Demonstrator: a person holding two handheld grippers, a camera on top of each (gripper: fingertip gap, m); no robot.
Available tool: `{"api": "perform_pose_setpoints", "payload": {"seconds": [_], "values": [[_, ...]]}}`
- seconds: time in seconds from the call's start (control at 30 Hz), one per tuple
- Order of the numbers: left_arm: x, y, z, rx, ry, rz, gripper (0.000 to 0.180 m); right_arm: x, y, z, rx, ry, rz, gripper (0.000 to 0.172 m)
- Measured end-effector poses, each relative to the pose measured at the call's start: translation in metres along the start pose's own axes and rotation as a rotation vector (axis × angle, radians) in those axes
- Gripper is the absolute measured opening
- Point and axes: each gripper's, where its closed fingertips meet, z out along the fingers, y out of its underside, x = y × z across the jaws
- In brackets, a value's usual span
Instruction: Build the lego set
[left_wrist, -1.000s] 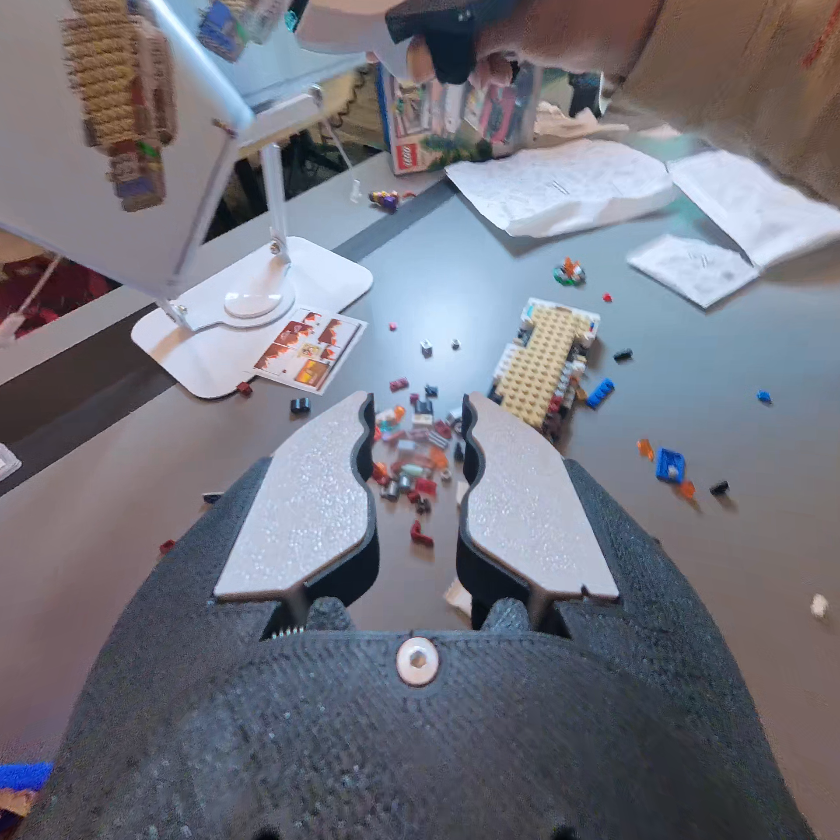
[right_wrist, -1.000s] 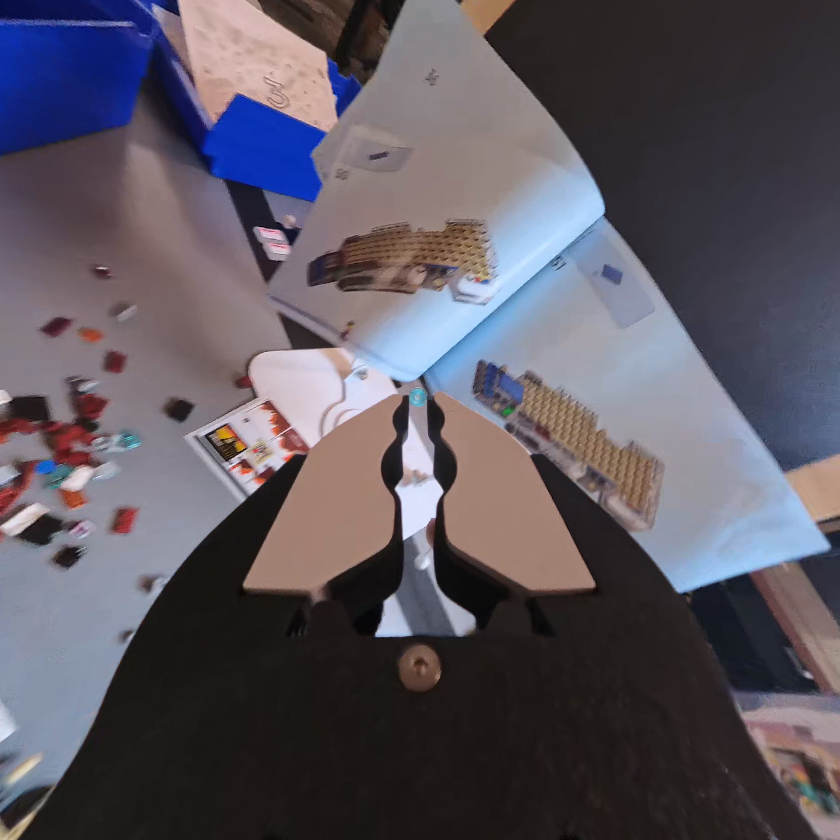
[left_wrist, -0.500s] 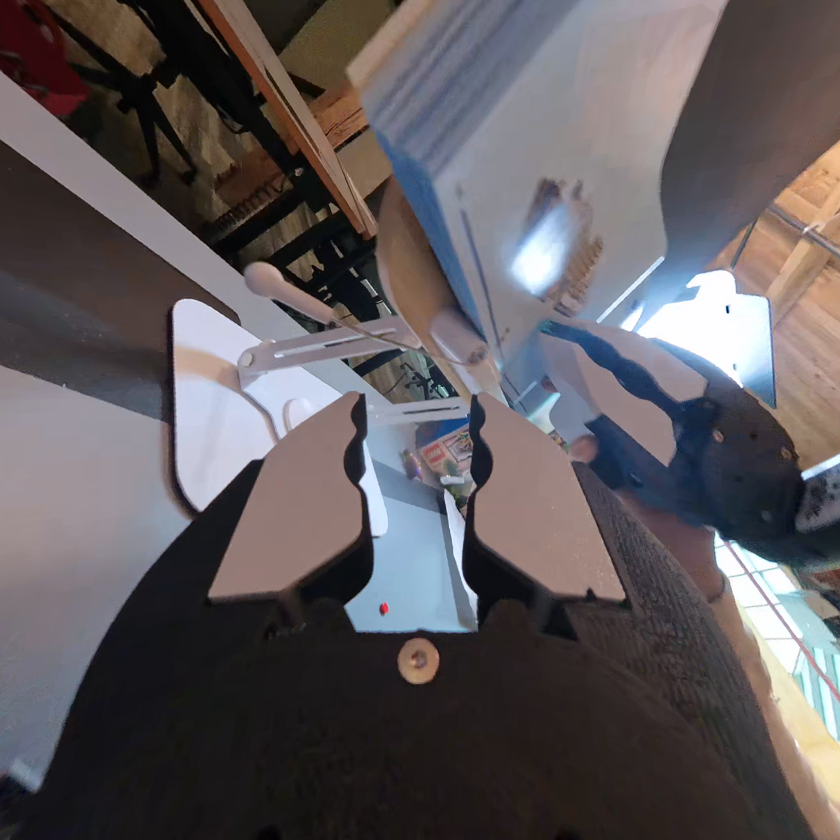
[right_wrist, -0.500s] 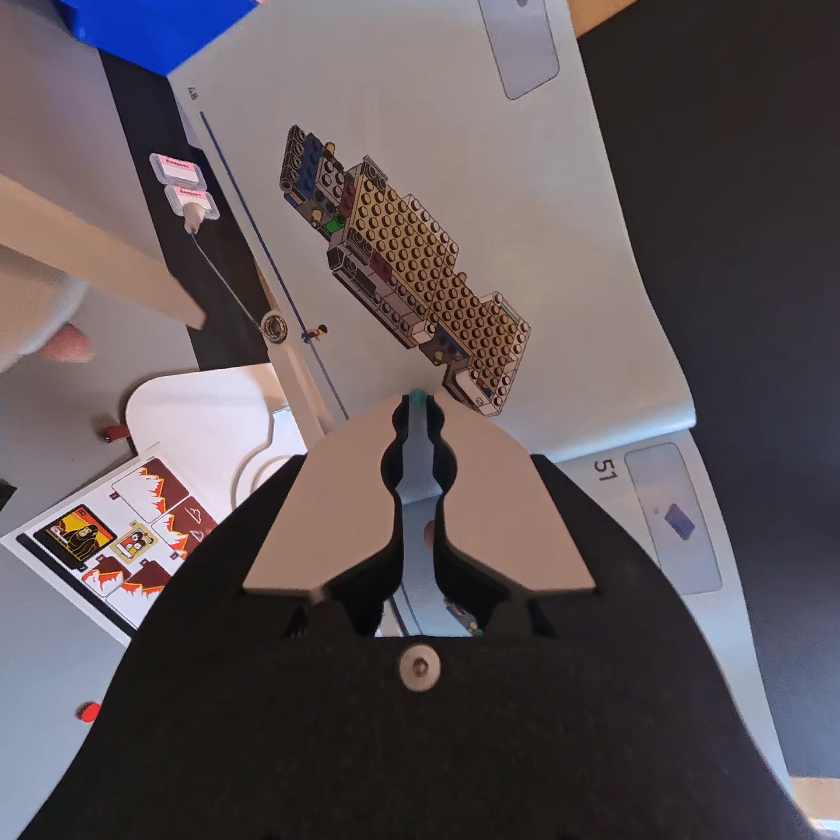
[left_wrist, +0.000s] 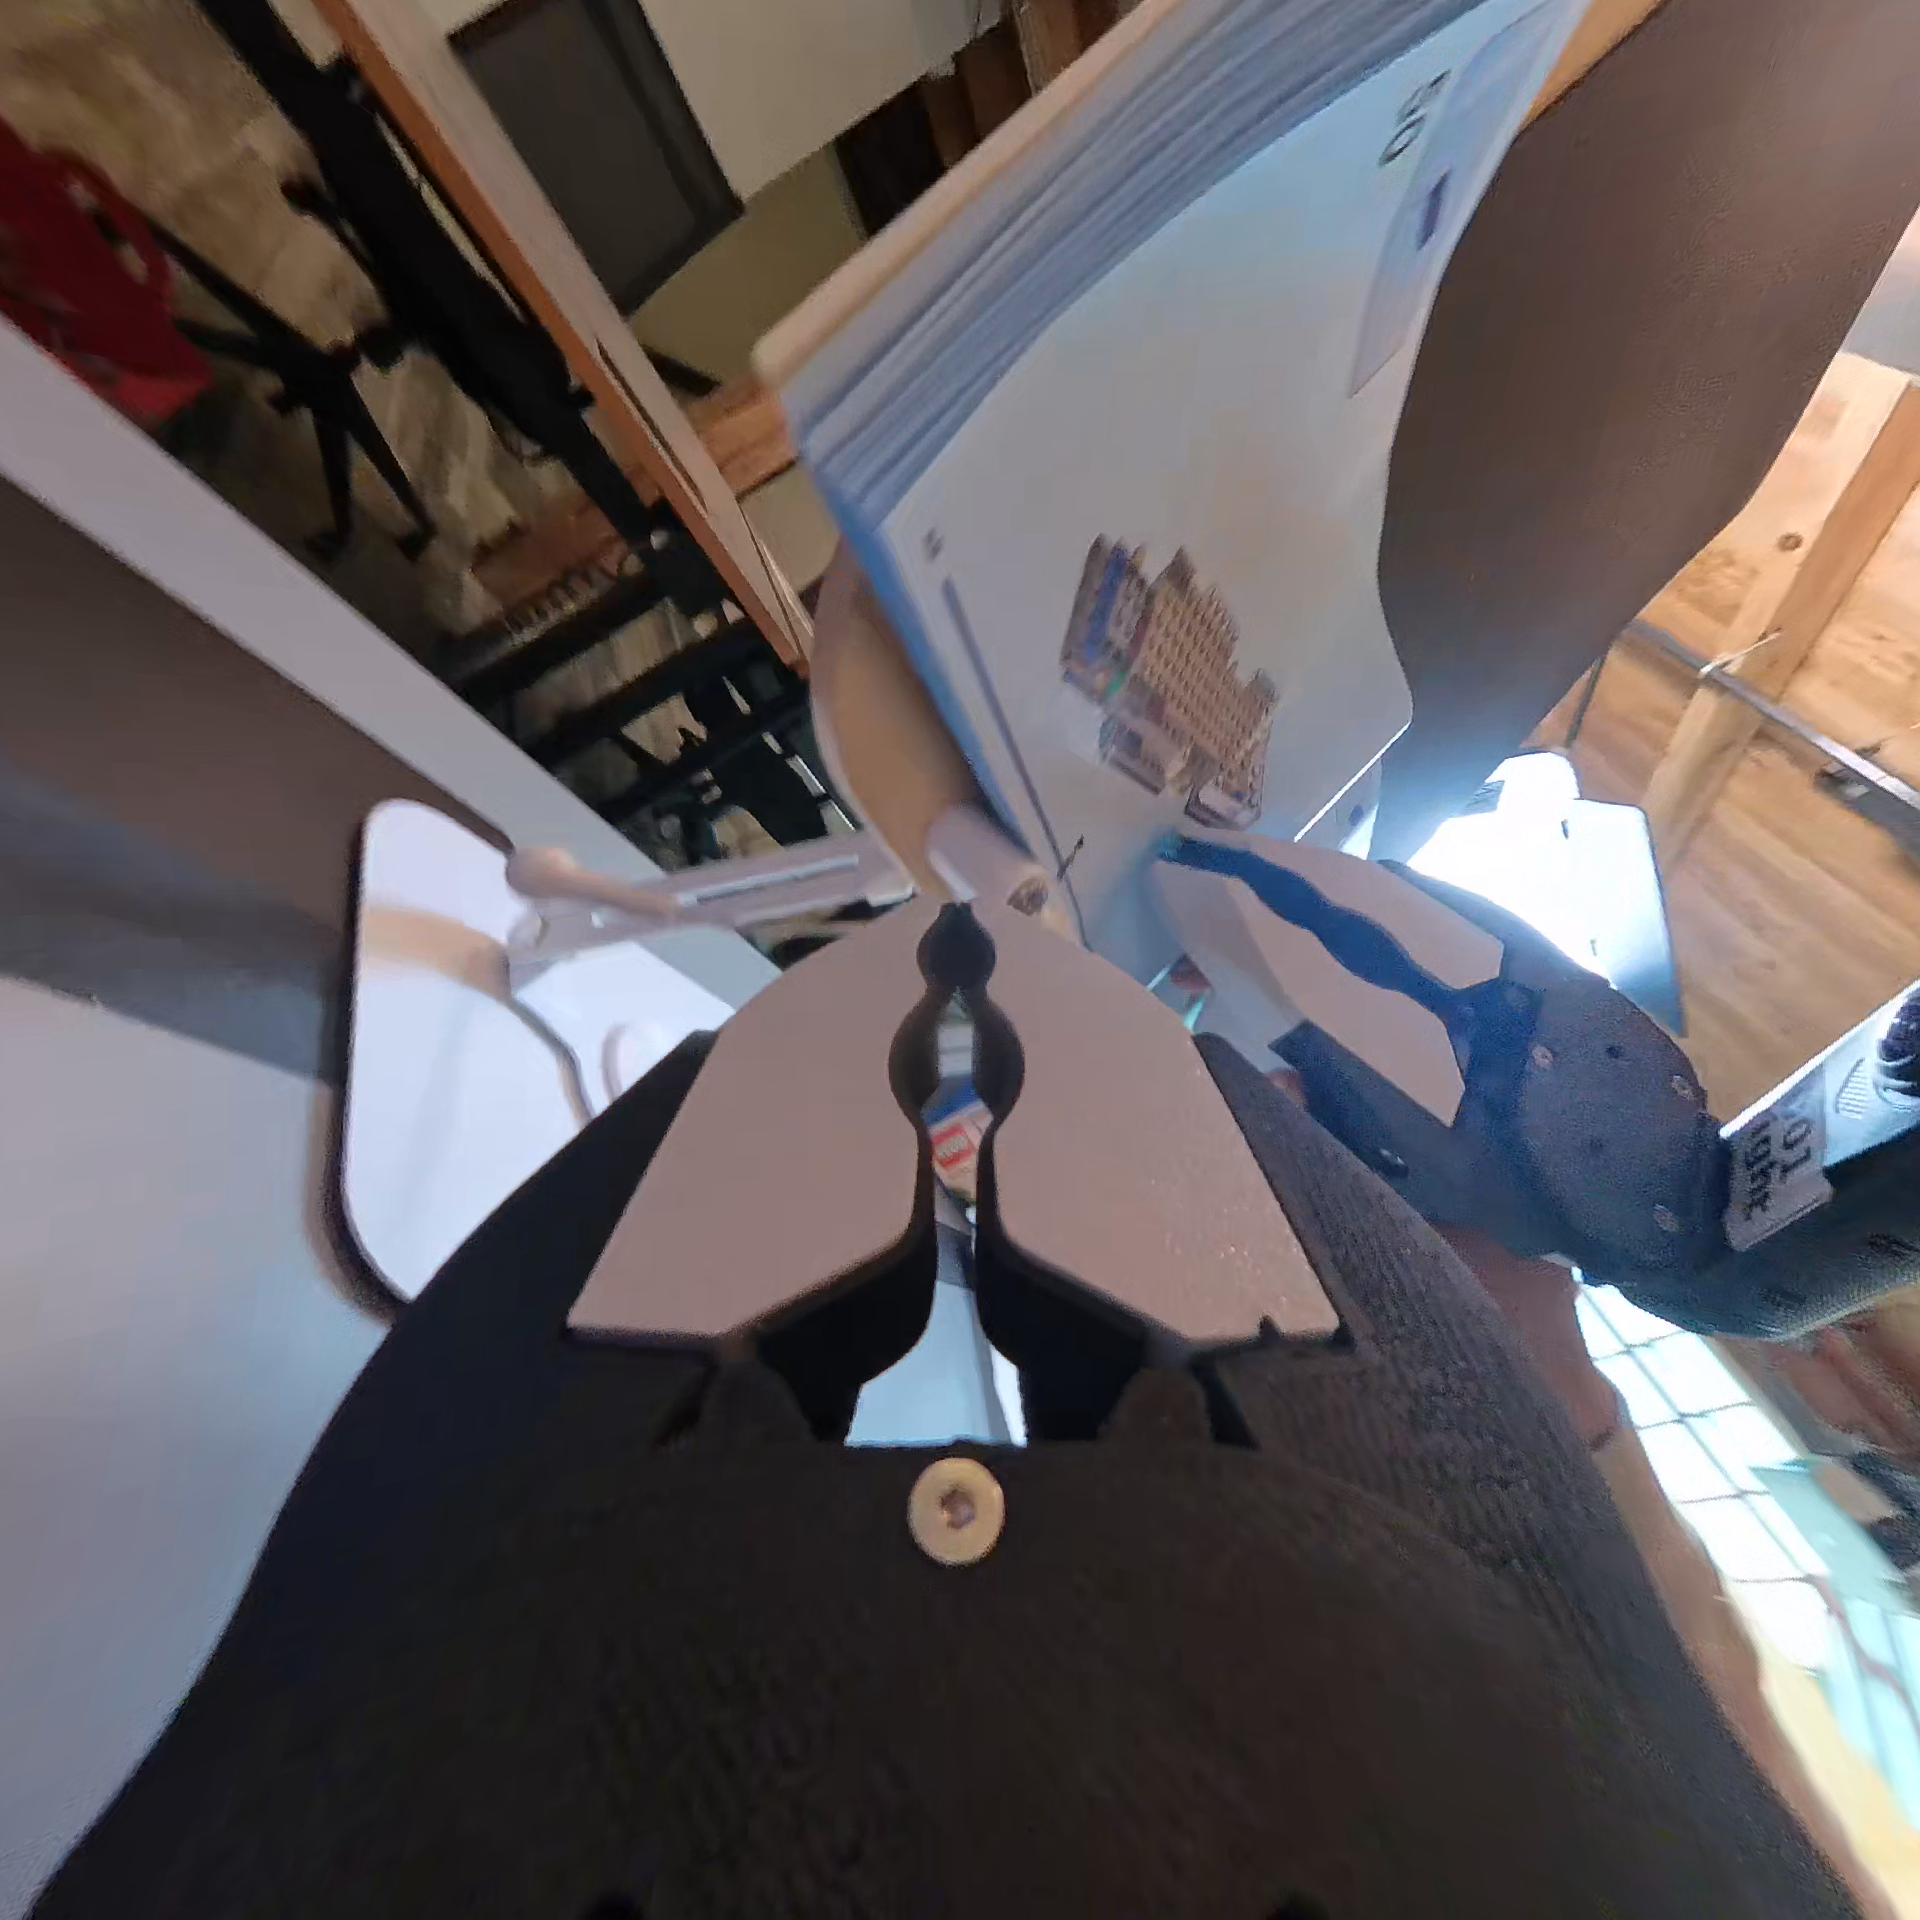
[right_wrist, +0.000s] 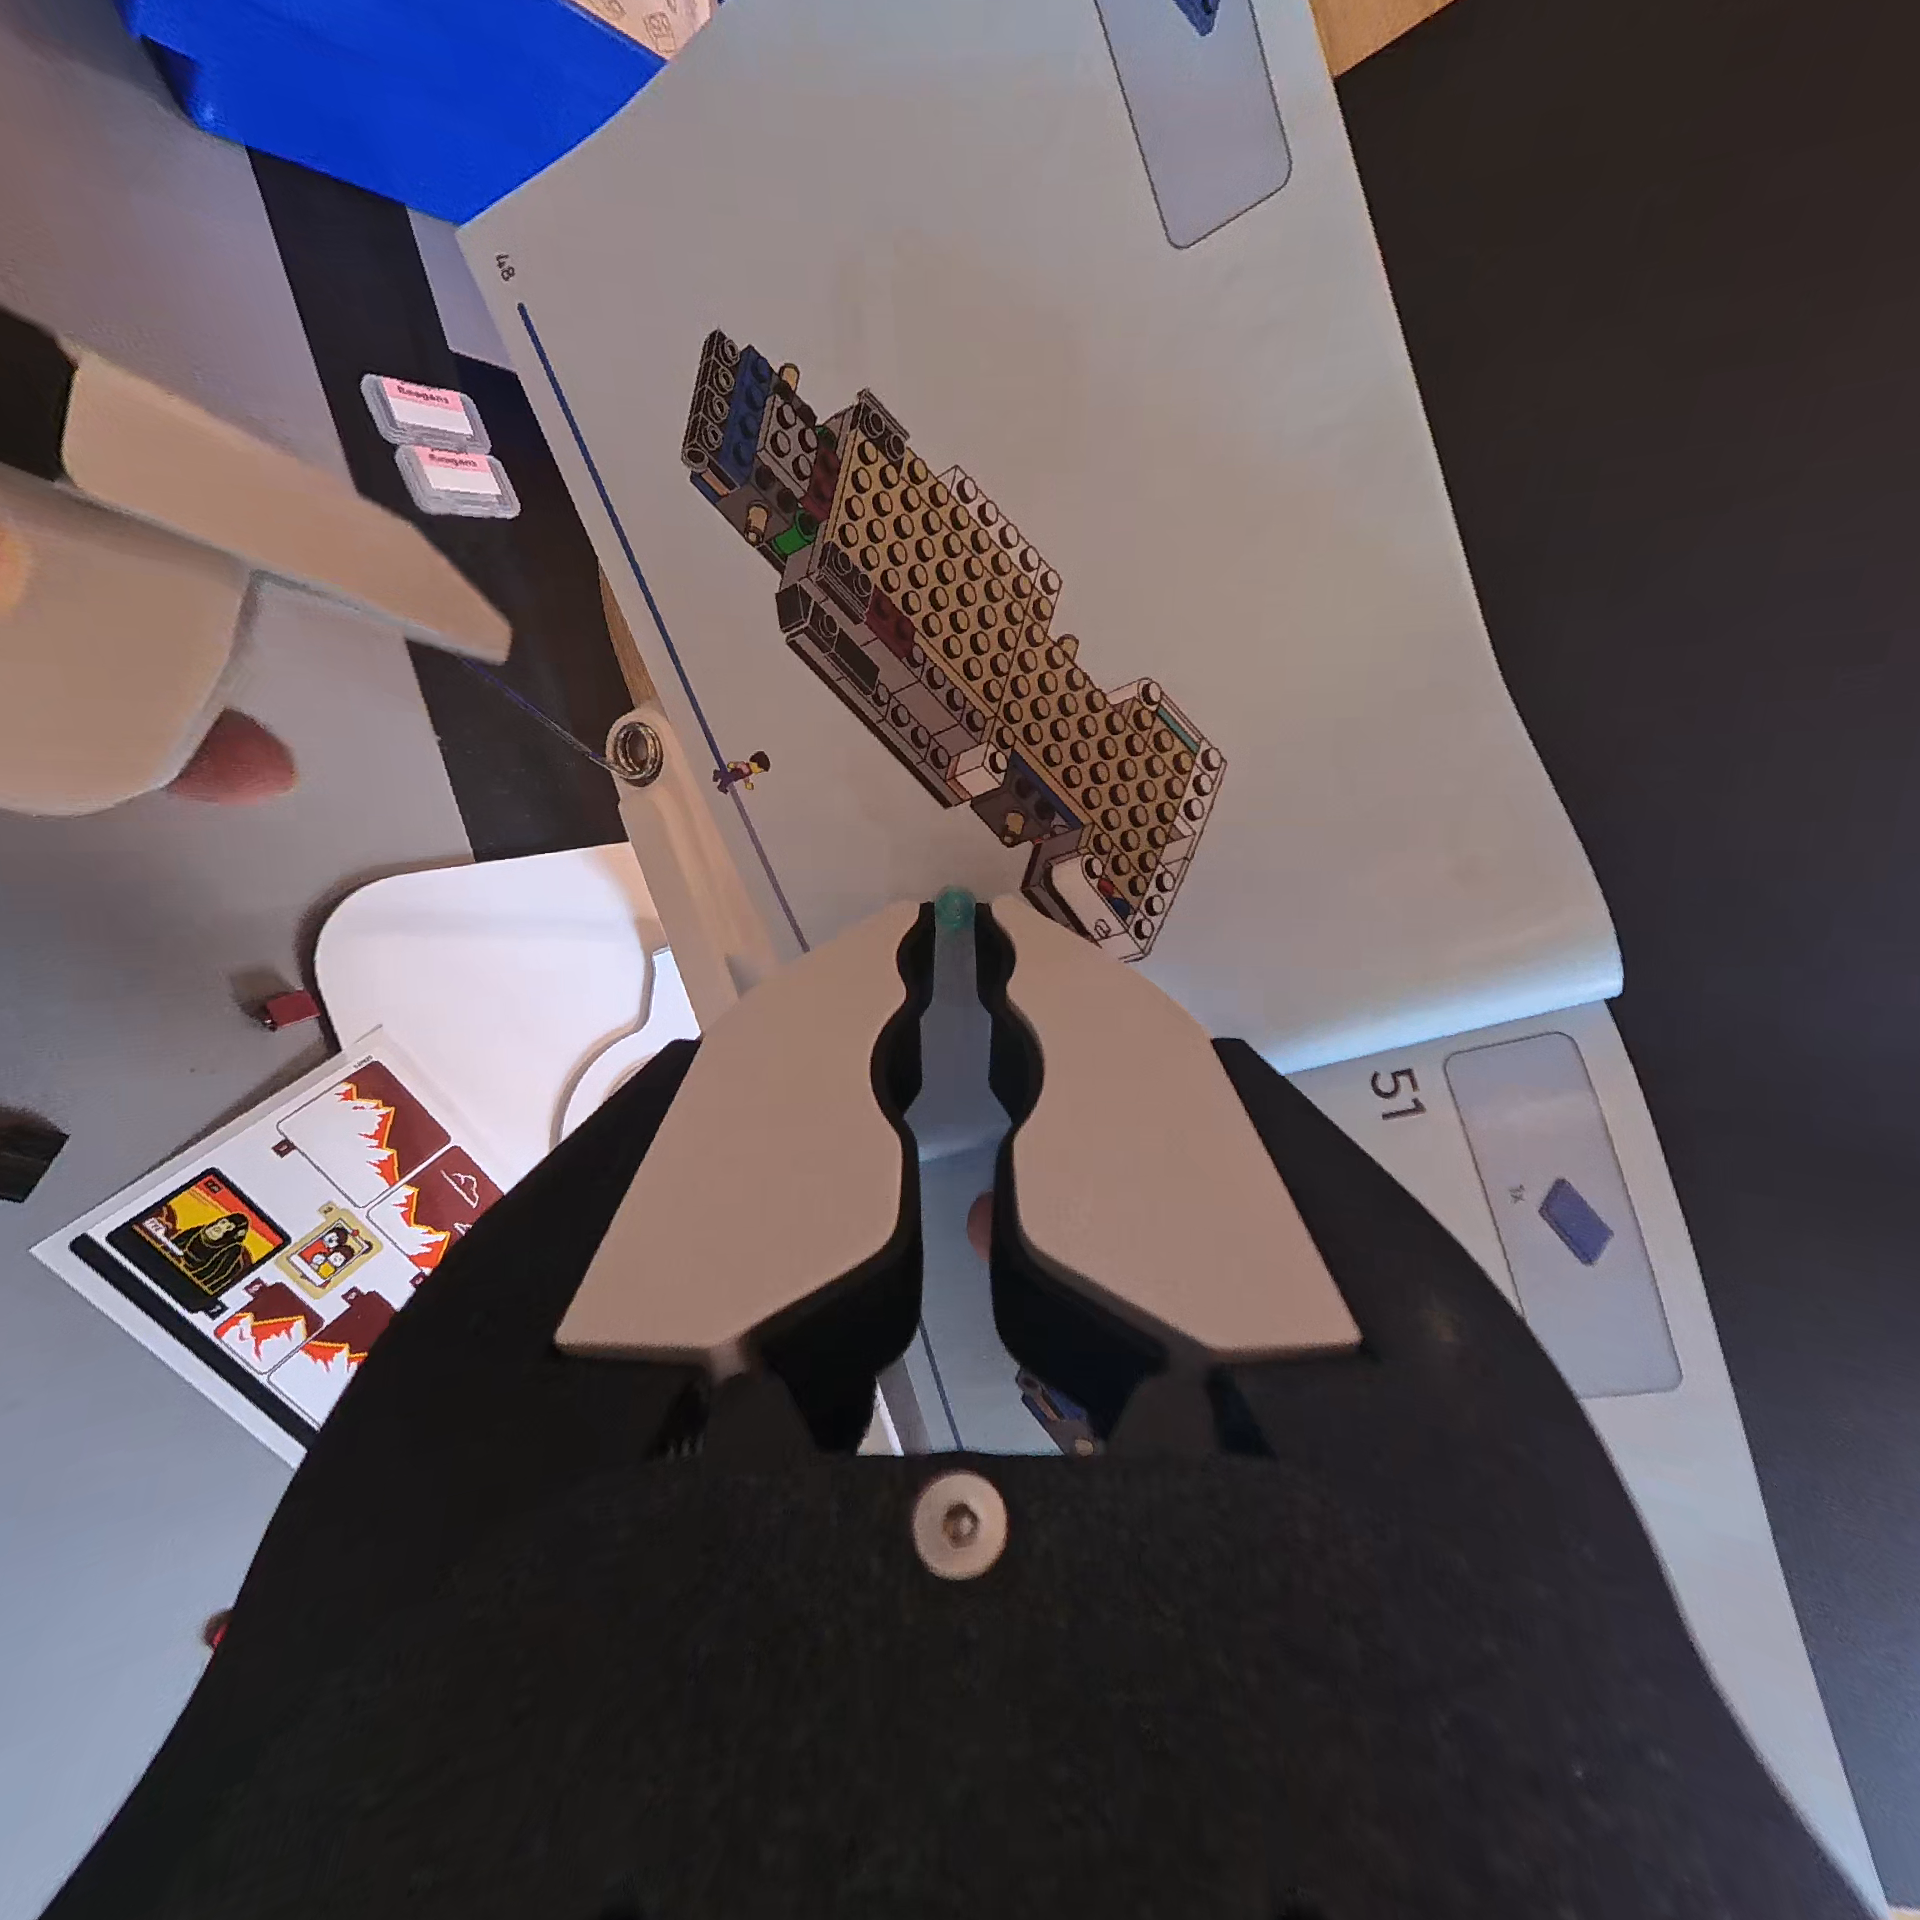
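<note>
Right tool is pinching a small teal stud at its very tips, pads pressing on it, just in front of the open instruction booklet propped on a white stand. At eleven o'clock from it we are seeing the printed brick model; at eight o'clock, a sticker sheet lying on the grey desk. Left tool is pressed together with nothing visible between its tips, sitting just below the booklet's lower corner and the stand's arm. We are judging the stud's hold as shallow: a nudge against the page could pop it loose, and the left tool could knock the stand and flip pages.
</note>
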Motion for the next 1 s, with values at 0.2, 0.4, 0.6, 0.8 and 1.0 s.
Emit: {"api": "perform_pose_setpoints", "payload": {"seconds": [0.2, 0.4, 0.6, 0.8, 1.0], "values": [[0.001, 0.018, 0.0, 0.009, 0.053, -0.145, 0.025, 0.0, 0.0, 0.0, -0.003, 0.002, -0.003, 0.007], [-0.014, 0.002, 0.008, 0.106, 0.029, -0.289, 0.041, 0.0, 0.0, 0.0, -0.004, 0.003, -0.003, 0.007], [0.007, -0.022, 0.0, 0.17, 0.024, -0.134, 0.001, 0.0, 0.0, 0.002, -0.031, -0.014, 0.033, 0.007], [0.049, -0.01, 0.013, 0.037, -0.17, 0.631, 0.001, -0.003, -0.003, -0.001, -0.062, -0.025, 0.076, 0.007], [0.058, 0.023, 0.044, -0.257, -0.268, 1.371, 0.001, -0.004, -0.003, -0.003, 0.016, -0.076, 0.134, 0.007]]}}
